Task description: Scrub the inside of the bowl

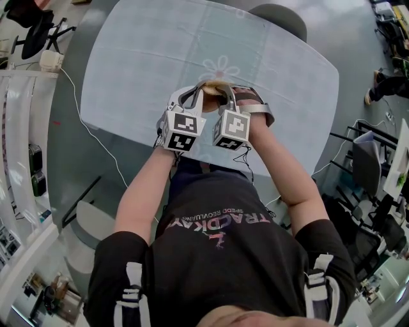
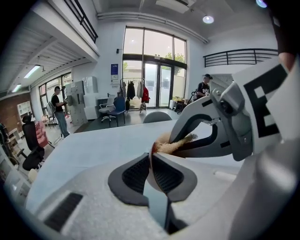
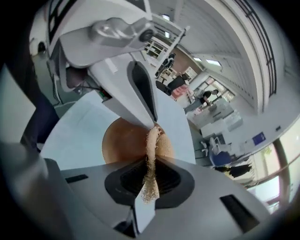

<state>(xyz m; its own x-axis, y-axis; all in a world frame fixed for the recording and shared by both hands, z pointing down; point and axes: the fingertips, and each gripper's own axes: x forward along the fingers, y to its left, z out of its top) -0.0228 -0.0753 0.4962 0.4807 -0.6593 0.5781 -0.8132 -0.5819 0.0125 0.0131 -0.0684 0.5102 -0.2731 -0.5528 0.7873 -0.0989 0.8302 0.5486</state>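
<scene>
A brown bowl (image 1: 213, 89) sits on the table (image 1: 128, 70) near its front edge, mostly hidden under both grippers. My left gripper (image 1: 193, 93) is shut on the bowl's thin rim (image 2: 151, 157), which stands edge-on between its pads. My right gripper (image 1: 227, 96) is shut on a tan fibrous scrubber (image 3: 151, 161). In the right gripper view the scrubber's tip reaches down inside the bowl (image 3: 121, 140), with a left gripper finger (image 3: 143, 89) just above. From the left gripper view the scrubber (image 2: 174, 146) pokes out under the right gripper's fingers (image 2: 206, 140).
A pale checked cloth with a flower print (image 1: 220, 65) covers the table. A grey chair (image 1: 281, 16) stands at the far side. Another person's feet (image 1: 378, 89) and office chairs (image 1: 367, 166) are at the right. A white cable (image 1: 89, 121) runs along the floor at the left.
</scene>
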